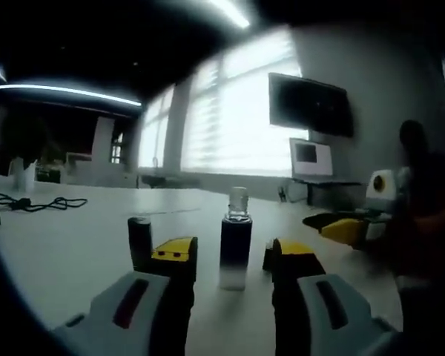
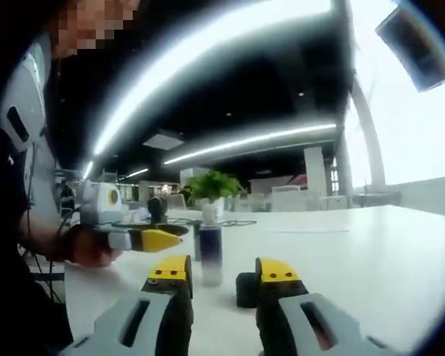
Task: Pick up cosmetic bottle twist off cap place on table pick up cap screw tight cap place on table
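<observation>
Our left gripper (image 1: 230, 256) has its yellow-tipped jaws spread, with nothing between the pads. The cosmetic bottle (image 1: 236, 248) stands upright on the white table (image 1: 74, 245) just beyond the tips, in line with the gap. Its neck is bare: a clear threaded top above a dark body that fades to pale at the base. The black cap (image 1: 139, 239) stands on the table just left of the left jaw, near the bottle but apart from it.

Our right gripper (image 2: 222, 276) is also spread and holds nothing. In the right gripper view the cap (image 2: 245, 289) sits low between its jaw tips, close to the right one; we cannot tell whether it touches the pad. The bottle (image 2: 210, 254) stands a little farther off and to the left, and the left gripper (image 2: 159, 239) reaches in from the left beside it, held in our hand (image 2: 89, 246).

We judge that the cap is already off and both pieces are set down, so the step in hand is picking the cap up. Next, the right jaws should close squarely on the cap's sides, while the left jaws move forward around the bottle body and grip it to hold it steady. Then the cap must come down straight over the neck before turning.

Far across the table lies a black cable (image 1: 33, 202), and a potted plant (image 2: 213, 185) stands behind the bottle.
</observation>
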Motion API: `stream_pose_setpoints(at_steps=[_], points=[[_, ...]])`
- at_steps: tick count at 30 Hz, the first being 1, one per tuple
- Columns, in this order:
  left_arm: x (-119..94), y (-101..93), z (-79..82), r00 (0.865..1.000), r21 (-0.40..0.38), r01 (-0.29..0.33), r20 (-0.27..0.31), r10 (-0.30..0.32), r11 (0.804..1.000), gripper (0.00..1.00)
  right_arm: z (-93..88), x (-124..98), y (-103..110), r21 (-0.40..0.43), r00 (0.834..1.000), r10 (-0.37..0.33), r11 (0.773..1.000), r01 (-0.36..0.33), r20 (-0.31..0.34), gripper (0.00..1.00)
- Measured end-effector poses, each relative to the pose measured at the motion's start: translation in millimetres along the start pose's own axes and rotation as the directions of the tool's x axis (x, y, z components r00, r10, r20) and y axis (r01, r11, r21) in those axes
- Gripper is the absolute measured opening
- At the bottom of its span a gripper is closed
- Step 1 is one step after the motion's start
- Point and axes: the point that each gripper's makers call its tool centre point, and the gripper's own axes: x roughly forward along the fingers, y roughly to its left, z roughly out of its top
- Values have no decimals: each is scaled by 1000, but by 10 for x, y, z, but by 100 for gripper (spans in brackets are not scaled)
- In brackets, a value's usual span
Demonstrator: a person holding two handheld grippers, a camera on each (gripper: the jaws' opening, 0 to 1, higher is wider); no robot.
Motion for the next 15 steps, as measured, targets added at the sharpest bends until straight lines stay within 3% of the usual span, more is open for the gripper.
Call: stream_pose_setpoints(at_steps=[7,15], points=[[156,4,-86,1000,-45,6,-20,-7,999,31,4,-2,-13,5,1000,-5,1000,5,3,27],[328,1,-114,999,-36,10,-32,-12,999,31,-8,7,-31,12,1000,-6,1000,6,-3,26]])
